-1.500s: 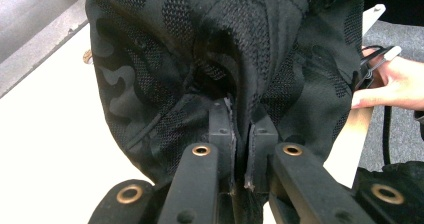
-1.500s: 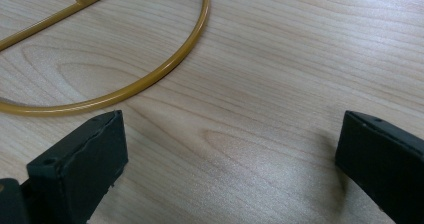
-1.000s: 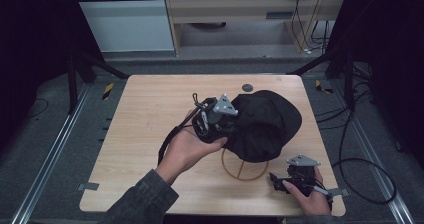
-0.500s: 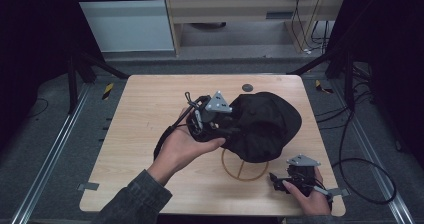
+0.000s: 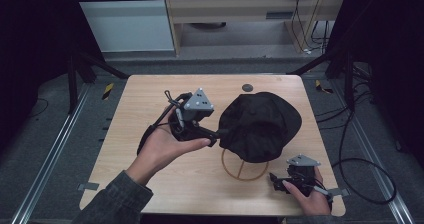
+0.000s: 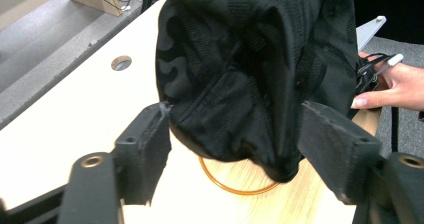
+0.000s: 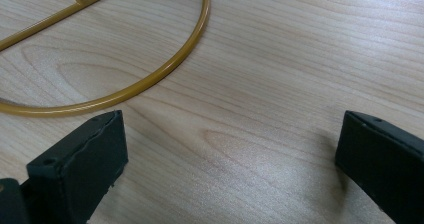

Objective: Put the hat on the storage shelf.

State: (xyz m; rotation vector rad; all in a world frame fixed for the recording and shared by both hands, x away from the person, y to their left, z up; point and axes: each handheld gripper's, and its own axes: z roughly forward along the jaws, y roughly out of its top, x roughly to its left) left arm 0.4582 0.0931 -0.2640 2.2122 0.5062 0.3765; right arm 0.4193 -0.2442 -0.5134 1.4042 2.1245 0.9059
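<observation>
A black cap (image 5: pixel 260 124) hangs over a gold wire stand (image 5: pixel 245 169) in the right half of the wooden table (image 5: pixel 145 99). My left gripper (image 5: pixel 220 133) sits just left of the cap, pointing at it. Its jaws have just been opening; in the left gripper view the cap (image 6: pixel 250 74) fills the gap between the spread pads (image 6: pixel 150 134), which do not press on it. The stand's ring (image 6: pixel 235 186) lies beneath. My right gripper (image 5: pixel 274 178) rests open at the front right, its jaws (image 7: pixel 230 134) over bare wood beside the ring (image 7: pixel 125 91).
A round grey grommet (image 5: pixel 247 88) sits near the table's far edge. Cables (image 5: pixel 360 169) loop on the floor to the right. Dark frame legs stand at both far corners. The table's left half is bare wood.
The left gripper's jaws have opened and let go of the cap. The hand has drawn back to the left. The cap stays on the stand; the right gripper has not moved.
</observation>
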